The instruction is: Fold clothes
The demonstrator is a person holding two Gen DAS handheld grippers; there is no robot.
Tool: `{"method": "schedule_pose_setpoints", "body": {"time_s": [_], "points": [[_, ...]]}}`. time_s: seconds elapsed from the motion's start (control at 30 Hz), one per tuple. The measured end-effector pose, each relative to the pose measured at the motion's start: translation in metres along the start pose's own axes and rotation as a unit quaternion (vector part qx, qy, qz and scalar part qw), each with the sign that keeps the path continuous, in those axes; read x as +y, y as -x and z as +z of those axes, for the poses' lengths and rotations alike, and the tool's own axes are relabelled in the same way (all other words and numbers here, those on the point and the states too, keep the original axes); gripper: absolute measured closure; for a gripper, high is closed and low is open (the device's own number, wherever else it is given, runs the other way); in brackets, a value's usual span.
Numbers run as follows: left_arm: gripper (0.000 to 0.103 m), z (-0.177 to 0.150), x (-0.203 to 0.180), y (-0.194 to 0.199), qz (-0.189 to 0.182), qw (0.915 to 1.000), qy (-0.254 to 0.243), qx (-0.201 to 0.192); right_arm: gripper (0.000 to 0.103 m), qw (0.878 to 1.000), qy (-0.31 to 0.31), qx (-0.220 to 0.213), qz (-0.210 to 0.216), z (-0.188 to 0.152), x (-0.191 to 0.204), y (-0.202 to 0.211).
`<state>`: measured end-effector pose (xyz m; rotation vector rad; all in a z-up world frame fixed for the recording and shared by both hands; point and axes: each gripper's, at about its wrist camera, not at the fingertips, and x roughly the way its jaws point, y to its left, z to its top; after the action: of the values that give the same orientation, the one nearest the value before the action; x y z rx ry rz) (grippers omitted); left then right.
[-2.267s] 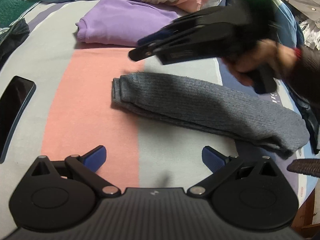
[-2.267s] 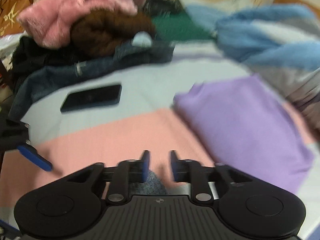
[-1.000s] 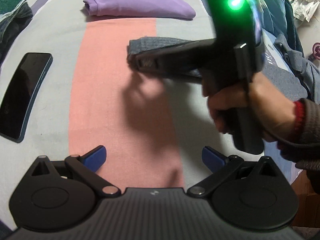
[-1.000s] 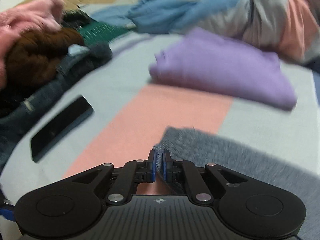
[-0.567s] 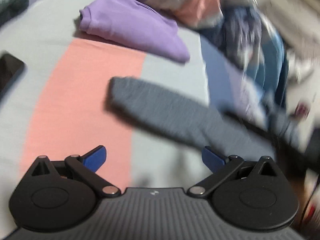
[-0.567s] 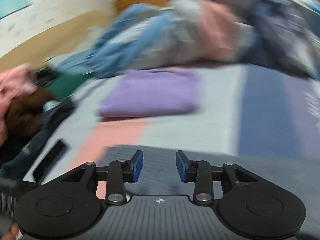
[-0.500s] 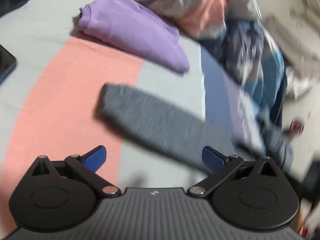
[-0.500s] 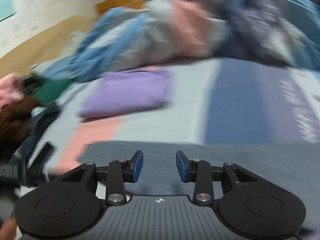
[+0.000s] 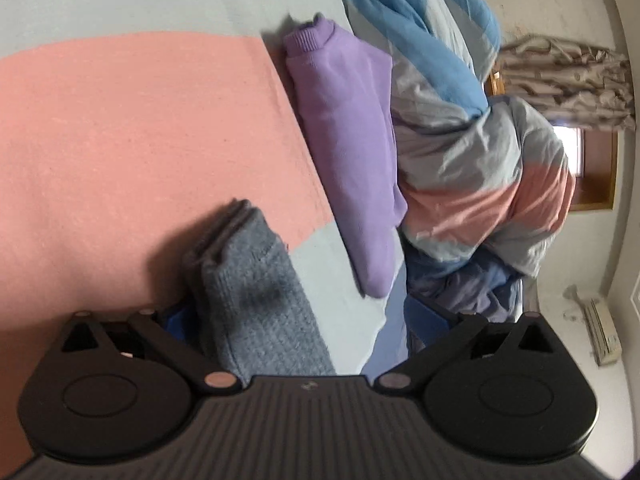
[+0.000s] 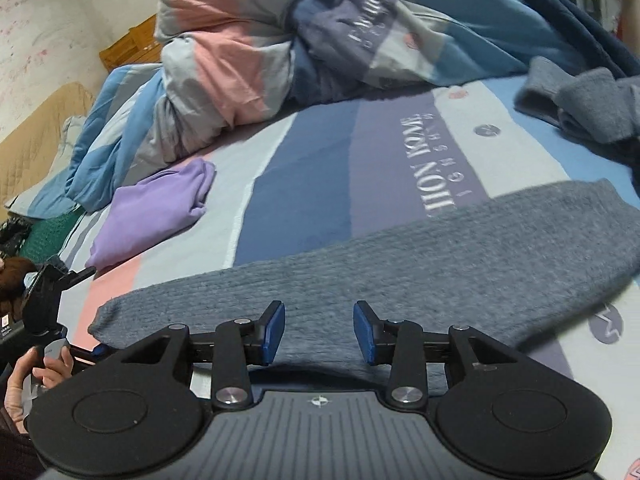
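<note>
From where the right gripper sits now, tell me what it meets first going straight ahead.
The long grey knitted garment, most likely: it lies just beyond the right gripper, whose jaws are open with nothing between them. Depth is unclear.

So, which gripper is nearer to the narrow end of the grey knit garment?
Left. The left gripper straddles that end of the grey knit garment; the right gripper hovers open over its middle.

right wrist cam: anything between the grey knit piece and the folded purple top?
Nothing. Only bare striped bedsheet separates the grey knit piece from the purple top, in the right wrist view.
</note>
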<state>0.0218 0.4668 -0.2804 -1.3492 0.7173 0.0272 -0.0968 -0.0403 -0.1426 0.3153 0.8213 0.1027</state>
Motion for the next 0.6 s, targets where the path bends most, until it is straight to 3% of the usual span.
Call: {"method": "schedule_pose_setpoints", "body": {"time_s": [0.07, 0.1, 0.17, 0.2, 0.37, 0.43, 0.47, 0.6], "points": [[0.007, 0.001, 0.004, 0.002, -0.013, 0.9992, 0.034, -0.018, 0.066, 1.000, -0.003, -0.005, -0.008, 0.002, -0.008, 0.003], [0.020, 0.000, 0.007, 0.004, -0.016, 0.9982, 0.053, -0.020, 0.066, 1.000, -0.004, -0.008, -0.013, 0.004, -0.013, 0.004], [0.061, -0.001, 0.010, 0.000, 0.002, 0.9978, 0.065, -0.012, 0.066, 1.000, -0.012, -0.010, -0.023, 0.006, -0.025, 0.006], [0.087, -0.002, 0.010, -0.003, 0.019, 0.9979, 0.061, -0.006, 0.066, 0.999, -0.017, -0.011, -0.029, 0.007, -0.031, 0.007], [0.087, -0.011, -0.005, -0.003, 0.055, 0.9974, 0.033, -0.033, 0.065, 0.999, -0.029, -0.011, -0.043, 0.012, -0.057, 0.013], [0.087, -0.019, -0.033, 0.000, 0.099, 0.9932, -0.042, -0.047, 0.065, 0.999, -0.023, -0.012, -0.045, 0.013, -0.061, 0.015], [0.087, -0.026, -0.054, 0.002, 0.123, 0.9858, -0.103, -0.050, 0.066, 0.999, -0.018, -0.011, -0.041, 0.014, -0.061, 0.014], [0.087, -0.057, -0.121, -0.007, 0.131, 0.9576, -0.254, -0.033, 0.065, 0.999, 0.035, -0.005, 0.000, 0.018, -0.042, 0.002]]}}
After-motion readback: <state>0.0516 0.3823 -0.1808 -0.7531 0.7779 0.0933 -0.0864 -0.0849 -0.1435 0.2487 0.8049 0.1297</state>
